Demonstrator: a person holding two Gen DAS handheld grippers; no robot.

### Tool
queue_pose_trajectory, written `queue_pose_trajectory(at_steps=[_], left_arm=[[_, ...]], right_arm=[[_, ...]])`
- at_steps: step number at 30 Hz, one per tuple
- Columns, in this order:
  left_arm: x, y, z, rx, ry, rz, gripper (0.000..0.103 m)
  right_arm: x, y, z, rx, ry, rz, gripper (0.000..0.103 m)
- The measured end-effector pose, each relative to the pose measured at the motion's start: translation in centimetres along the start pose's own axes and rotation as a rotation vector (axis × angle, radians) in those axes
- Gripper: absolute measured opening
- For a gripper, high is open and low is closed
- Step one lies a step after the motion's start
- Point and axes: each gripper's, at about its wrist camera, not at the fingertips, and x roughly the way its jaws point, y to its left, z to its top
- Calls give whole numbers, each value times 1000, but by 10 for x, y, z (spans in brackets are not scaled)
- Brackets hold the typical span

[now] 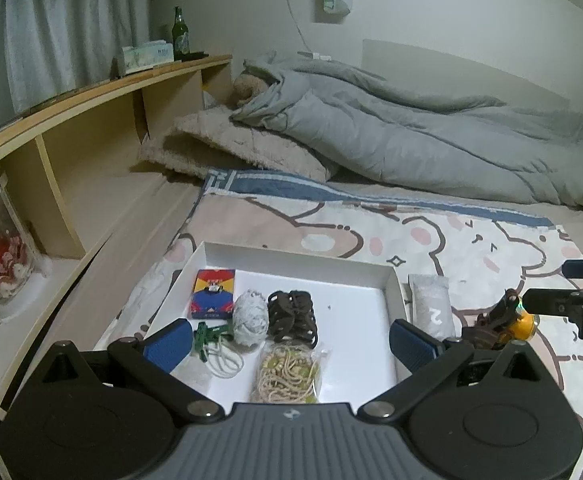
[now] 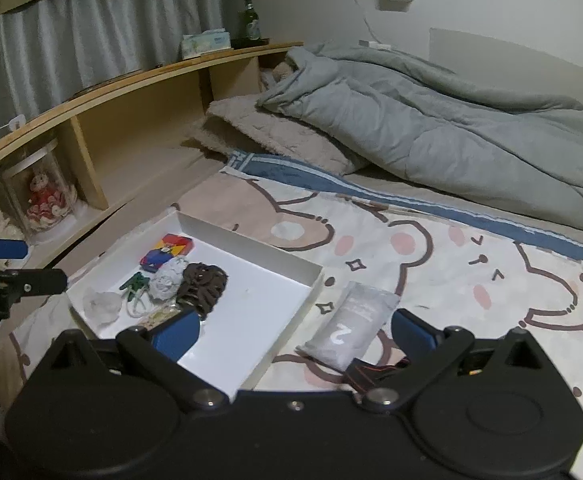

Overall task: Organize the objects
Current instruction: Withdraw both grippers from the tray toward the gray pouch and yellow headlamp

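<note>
The brown and yellow thing [image 1: 505, 322] right of the tray [image 1: 394, 288] is hard to read: in the left wrist view it lies partly behind the right gripper [image 1: 547, 286] and its form stays unclear, and in the right wrist view only a dark corner with red lines [image 2: 365, 372] shows below the pouch [image 2: 349, 322], cut off by the gripper body. A crumpled clear piece [image 2: 99, 306] at the tray's near left corner is too faint to name, and in the left view the blue finger [image 1: 169, 344] hides that corner. The left gripper [image 1: 291, 344] hangs over the tray's near edge, fingers wide apart and empty; the right gripper's fingers are likewise spread, one over the tray, one over the bedspread [image 2: 471, 256], with the pouch between them but not touched. The white shallow tray sits on the bear-print bedspread and holds a colourful card box [image 1: 213, 294], a grey-white paper ball [image 1: 250, 318], a dark brown hair claw [image 1: 292, 316], a green clip [image 1: 207, 332] on a white loop of cord [image 1: 225, 360], and a clear bag of tan string [image 1: 287, 372]. The grey pouch, marked 2, lies just outside the tray's right wall.
</note>
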Motion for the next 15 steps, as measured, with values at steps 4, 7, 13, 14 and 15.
queue_pose_trajectory(at_steps=[4,7,13,14,15], left_arm=[[6,-9,2,23,-32,-9,103],[12,-19,7,56,-37,-16,103],[27,-43,16,87,-25,-34,103],[29,-47,17,91,-24,-42,103],[31,-51,18,93,-23,-55,103]], right_arm=[[7,-16,-3,21,7,-45,103],[12,-30,-6,51,20,-72,103],[17,-53,-9,95,27,-111,103],[17,-56,-9,101,26,-116,103],[18,-60,-10,107,27,-120,103]])
